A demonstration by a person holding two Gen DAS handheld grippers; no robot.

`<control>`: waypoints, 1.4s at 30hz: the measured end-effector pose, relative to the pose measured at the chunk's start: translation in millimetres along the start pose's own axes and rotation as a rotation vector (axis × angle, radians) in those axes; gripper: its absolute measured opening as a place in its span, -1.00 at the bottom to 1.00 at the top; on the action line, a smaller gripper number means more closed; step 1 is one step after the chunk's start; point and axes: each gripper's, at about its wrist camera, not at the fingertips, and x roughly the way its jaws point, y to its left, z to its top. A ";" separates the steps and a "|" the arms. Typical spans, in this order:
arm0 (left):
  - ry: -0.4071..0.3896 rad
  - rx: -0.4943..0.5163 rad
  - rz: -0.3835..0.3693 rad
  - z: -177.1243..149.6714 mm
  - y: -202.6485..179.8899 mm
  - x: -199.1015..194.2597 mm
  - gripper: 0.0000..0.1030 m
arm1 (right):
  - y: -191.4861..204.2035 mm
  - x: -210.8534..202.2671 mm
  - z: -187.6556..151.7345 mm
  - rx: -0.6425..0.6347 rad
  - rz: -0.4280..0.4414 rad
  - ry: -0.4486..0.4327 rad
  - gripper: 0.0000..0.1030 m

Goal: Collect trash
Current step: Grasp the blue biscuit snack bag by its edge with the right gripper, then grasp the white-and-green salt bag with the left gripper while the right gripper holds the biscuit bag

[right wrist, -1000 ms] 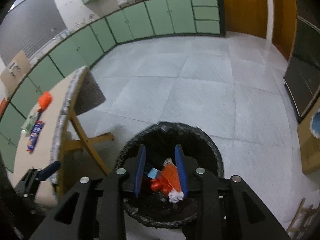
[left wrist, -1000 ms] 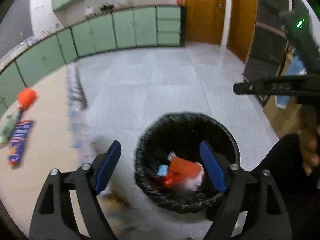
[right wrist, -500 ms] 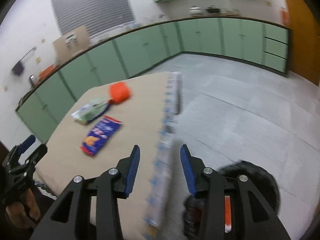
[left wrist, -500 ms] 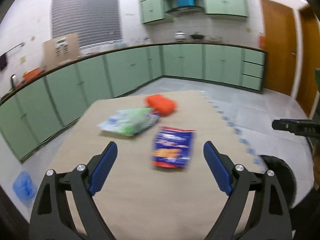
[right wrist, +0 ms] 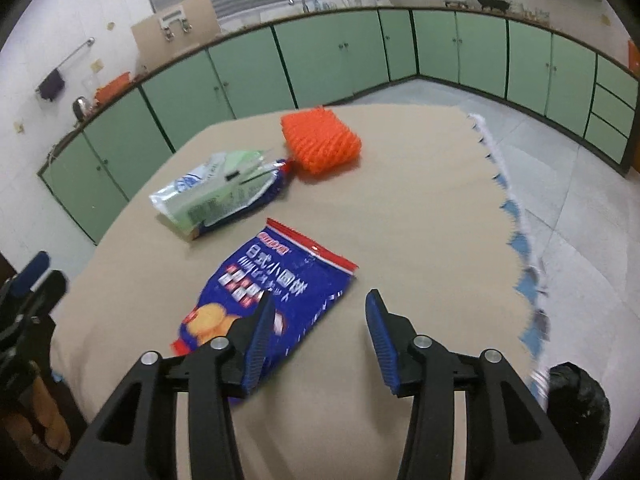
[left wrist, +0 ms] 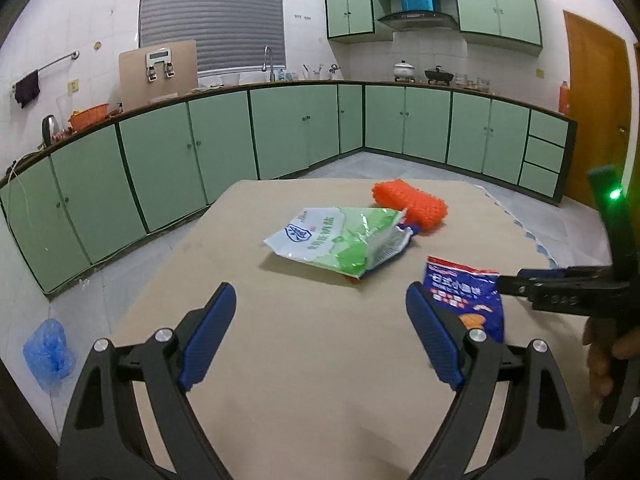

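Three pieces of trash lie on the beige table (left wrist: 304, 360) (right wrist: 420, 208): a green-and-white bag (left wrist: 340, 240) (right wrist: 216, 192), an orange mesh pad (left wrist: 412, 206) (right wrist: 320, 140) behind it, and a blue snack bag (left wrist: 464, 296) (right wrist: 272, 292). My left gripper (left wrist: 320, 336) hovers open over bare table, short of the green bag. The jaws of my right gripper (right wrist: 320, 332) are opening above the blue bag's near right edge, with nothing between the pads. The black bin (right wrist: 576, 400) stands on the floor at the lower right of the right wrist view.
Green cabinets (left wrist: 280, 136) line the far walls below a cluttered counter. A blue plastic bag (left wrist: 48, 352) lies on the floor left of the table. A blue-and-white fringed cloth edge (right wrist: 516, 224) hangs along the table's right side. An orange door (left wrist: 592, 112) is at the right.
Both grippers swung from above the bin to over the table. The right jaws have widened. The trash pieces now lie close ahead of each gripper.
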 end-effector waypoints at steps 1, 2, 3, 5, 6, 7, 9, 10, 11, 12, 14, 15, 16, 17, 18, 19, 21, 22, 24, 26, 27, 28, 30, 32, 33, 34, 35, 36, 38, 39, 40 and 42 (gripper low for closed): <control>-0.003 0.000 0.003 0.3 3.2 1.3 0.63 | -1.3 5.3 1.5 0.007 -0.002 0.008 -0.08; -0.002 -0.002 0.000 0.8 4.9 3.4 0.63 | -1.8 9.1 2.1 0.011 -0.002 0.014 -0.05; -0.002 -0.004 -0.001 0.7 5.0 4.5 0.63 | -1.7 15.3 2.6 0.011 -0.006 0.027 -0.01; 0.001 -0.013 -0.007 -1.0 6.2 5.6 0.63 | 1.1 23.1 3.2 -0.002 -0.017 0.031 0.02; 0.003 -0.016 -0.007 -3.1 8.1 6.2 0.63 | 5.8 24.5 2.3 -0.033 -0.039 0.026 0.02; 0.005 -0.017 -0.008 -3.2 8.2 7.0 0.63 | 10.8 25.3 1.1 -0.067 -0.057 0.025 0.02; 0.011 -0.018 -0.013 -4.1 7.7 8.1 0.63 | 19.7 25.3 -0.5 -0.116 -0.068 0.021 -0.35; 0.012 -0.018 -0.013 -4.7 7.4 8.5 0.63 | 23.6 24.6 -1.9 -0.143 -0.071 0.017 -0.52; 0.013 -0.018 -0.016 -4.9 6.8 8.4 0.62 | 25.3 25.0 -1.5 -0.153 -0.065 0.018 -0.88; 0.014 -0.018 -0.016 -5.2 7.5 8.6 0.62 | 26.0 25.1 -1.2 -0.156 -0.056 0.020 -0.92; 0.016 -0.020 -0.015 -5.6 8.6 9.1 0.61 | 26.4 24.8 -0.1 -0.150 -0.041 0.013 -0.95; 0.019 -0.025 -0.018 -5.5 9.9 9.6 0.60 | 26.5 24.0 0.2 -0.148 -0.034 0.009 -0.97; 0.020 -0.029 -0.018 -5.5 11.4 10.1 0.60 | 26.5 20.9 0.2 -0.143 -0.026 -0.001 -0.97; 0.022 -0.030 -0.019 -5.4 12.3 10.6 0.58 | 26.6 19.2 1.0 -0.141 -0.021 -0.010 -0.98; 0.023 -0.031 -0.020 -5.7 12.9 10.8 0.56 | 27.0 16.5 2.3 -0.138 -0.014 -0.019 -0.98; 0.024 -0.031 -0.020 -5.7 13.5 11.1 0.56 | 27.3 13.7 3.9 -0.136 -0.008 -0.027 -0.99; 0.027 -0.034 -0.023 -5.3 14.9 12.2 0.53 | 27.9 10.7 7.5 -0.137 -0.005 -0.042 -0.99; 0.028 -0.036 -0.024 -4.9 15.2 12.5 0.52 | 27.4 6.8 9.7 -0.135 0.001 -0.050 -0.99; 0.027 -0.039 -0.028 -3.2 14.9 13.8 0.51 | 26.2 1.2 13.8 -0.134 0.001 -0.071 -0.99; 0.029 -0.041 -0.035 -1.8 14.0 16.2 0.49 | 23.6 -3.5 18.0 -0.126 0.003 -0.082 -0.99; 0.032 -0.041 -0.039 -1.2 12.7 17.6 0.48 | 20.6 -6.4 20.0 -0.117 0.000 -0.092 -0.99; 0.035 -0.040 -0.043 -0.6 11.3 19.8 0.48 | 17.4 -7.9 21.1 -0.111 -0.001 -0.097 -0.99; 0.044 -0.031 -0.054 1.3 6.1 25.5 0.48 | 9.4 -12.4 23.9 -0.091 -0.004 -0.109 -0.99; 0.048 -0.015 -0.059 3.0 -1.0 31.4 0.48 | 2.2 -14.0 26.5 -0.074 0.001 -0.112 -0.99; 0.051 -0.009 -0.063 4.3 -3.6 33.9 0.48 | -1.1 -14.6 28.0 -0.067 0.001 -0.115 -0.99; 0.052 -0.004 -0.065 5.2 -5.5 36.7 0.48 | -4.3 -15.4 29.4 -0.061 0.000 -0.119 -0.99; 0.055 0.002 -0.067 7.3 -8.8 41.0 0.48 | -6.7 -15.9 30.6 -0.056 0.002 -0.120 -0.99; 0.062 0.005 -0.070 9.0 -11.1 45.7 0.48 | -8.8 -16.4 32.0 -0.050 0.004 -0.122 -0.99; 0.080 0.007 -0.073 13.5 -16.0 56.6 0.48 | -13.3 -17.4 36.7 -0.042 0.007 -0.131 -0.99; 0.082 0.010 -0.071 14.6 -18.3 60.3 0.48 | -15.4 -17.5 38.4 -0.040 0.008 -0.136 -0.99; 0.093 0.016 -0.071 16.4 -21.4 66.7 0.48 | -17.5 -16.7 40.3 -0.036 0.012 -0.136 -0.99; 0.110 0.022 -0.075 17.4 -25.6 76.8 0.44 | -21.8 -14.2 43.2 -0.027 0.019 -0.135 -0.99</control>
